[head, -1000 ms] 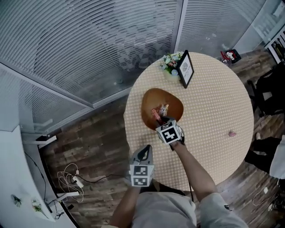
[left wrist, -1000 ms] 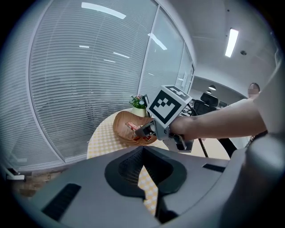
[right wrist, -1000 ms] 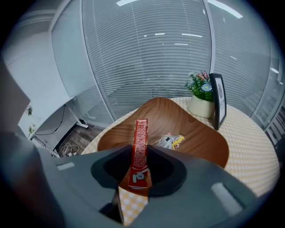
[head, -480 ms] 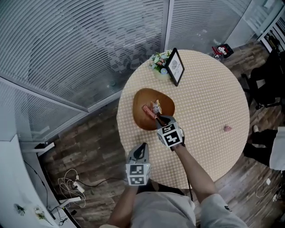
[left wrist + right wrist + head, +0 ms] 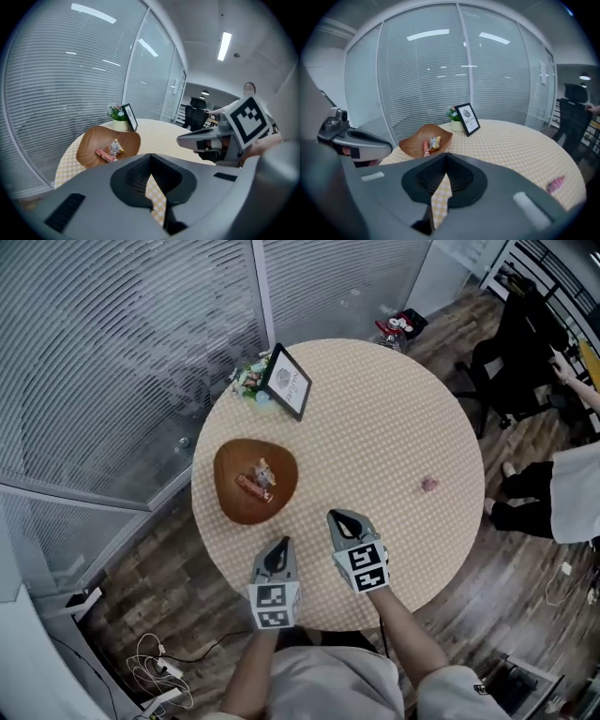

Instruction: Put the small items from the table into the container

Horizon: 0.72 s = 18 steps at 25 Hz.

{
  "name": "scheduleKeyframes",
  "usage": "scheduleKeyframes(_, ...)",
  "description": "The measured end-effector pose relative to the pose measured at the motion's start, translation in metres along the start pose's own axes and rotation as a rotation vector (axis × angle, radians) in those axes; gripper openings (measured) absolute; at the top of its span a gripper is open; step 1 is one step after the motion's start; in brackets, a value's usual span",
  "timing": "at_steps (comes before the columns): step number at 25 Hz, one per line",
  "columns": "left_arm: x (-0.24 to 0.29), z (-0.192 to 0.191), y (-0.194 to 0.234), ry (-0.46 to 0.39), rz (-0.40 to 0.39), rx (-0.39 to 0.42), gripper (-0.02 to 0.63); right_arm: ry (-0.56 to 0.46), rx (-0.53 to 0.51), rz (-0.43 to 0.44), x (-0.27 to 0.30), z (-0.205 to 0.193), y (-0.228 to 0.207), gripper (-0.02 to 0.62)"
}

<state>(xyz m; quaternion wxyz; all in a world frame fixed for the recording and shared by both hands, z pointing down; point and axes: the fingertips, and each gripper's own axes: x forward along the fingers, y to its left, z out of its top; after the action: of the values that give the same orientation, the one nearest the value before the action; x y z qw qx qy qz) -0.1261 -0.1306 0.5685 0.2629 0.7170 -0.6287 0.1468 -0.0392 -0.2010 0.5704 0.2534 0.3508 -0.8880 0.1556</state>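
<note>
Jaws together, snacks [image 5: 255, 482] in bowl [image 5: 234, 460], frame [image 5: 287, 382] lettering illegible

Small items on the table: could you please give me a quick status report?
Both shut, empty: left gripper, right gripper. In wooden bowl: two items. One pink item loose on table. Nothing in the way.

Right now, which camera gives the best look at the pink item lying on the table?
The right gripper view: the pink item is closest and largest there, lying on the checked table. The head view shows the same item whole but tiny, with nothing else near it. The left gripper view does not show it.
</note>
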Motion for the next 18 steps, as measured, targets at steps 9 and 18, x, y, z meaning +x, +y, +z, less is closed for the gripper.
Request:
scheduleKeyframes(9,0.035,0.001,-0.073,0.025,-0.102,0.077,0.005,0.022,0.164,-0.151,-0.07,-0.077,-0.072,0.002)
scheduleKeyframes(18,0.053,-0.003,-0.127,0.054,-0.183,0.117,0.005,-0.029,0.215,-0.353,-0.116,-0.113,-0.175,0.002)
